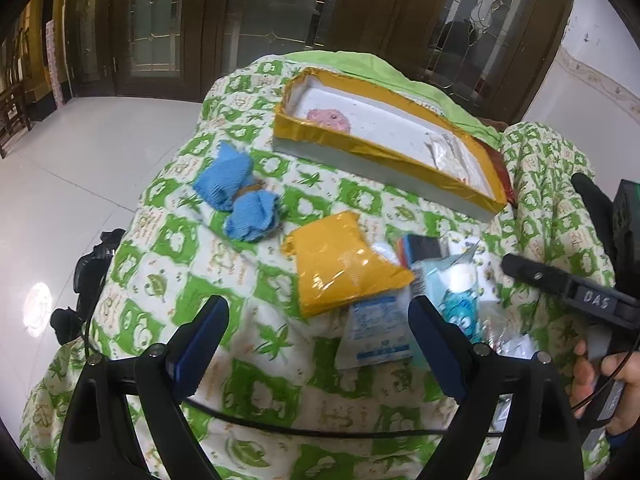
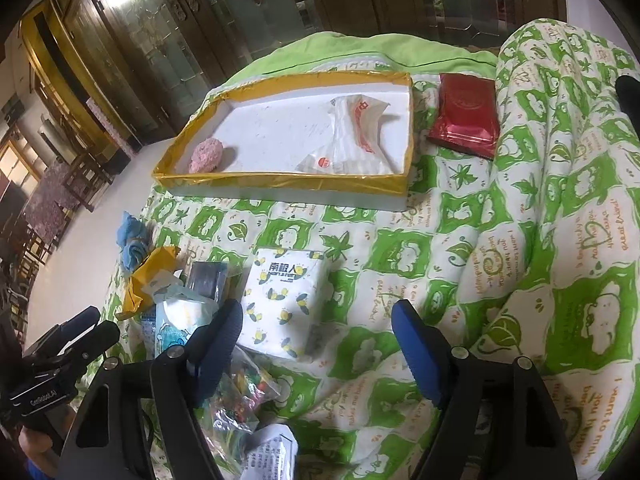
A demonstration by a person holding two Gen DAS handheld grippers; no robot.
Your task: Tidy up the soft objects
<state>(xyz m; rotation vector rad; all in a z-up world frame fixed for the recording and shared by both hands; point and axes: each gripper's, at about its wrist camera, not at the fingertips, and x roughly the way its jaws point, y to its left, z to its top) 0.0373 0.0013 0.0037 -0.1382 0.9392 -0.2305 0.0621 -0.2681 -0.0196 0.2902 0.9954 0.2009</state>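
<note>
A shallow white foam tray with yellow tape on its rim (image 1: 400, 156) (image 2: 288, 188) lies on a green-and-white quilt. It holds a pink fluffy ball (image 1: 329, 119) (image 2: 206, 155) and a white plastic bag (image 2: 352, 140) (image 1: 450, 152). A blue cloth (image 1: 238, 192) (image 2: 130, 242) lies left of the tray. A yellow packet (image 1: 340, 266) (image 2: 146, 280), a blue-and-white pouch (image 1: 460, 292) (image 2: 176, 320) and a white tissue pack with bees (image 2: 284, 300) lie in front. My left gripper (image 1: 318, 316) is open above the yellow packet. My right gripper (image 2: 318, 320) is open over the tissue pack.
A red packet (image 2: 464, 114) lies right of the tray. A clear bag of colourful bits (image 2: 240, 400) and a white printed packet (image 1: 378, 332) lie near the grippers. The quilt bulges up at the right (image 2: 580, 200). White tiled floor (image 1: 80, 168) and dark wooden doors lie beyond.
</note>
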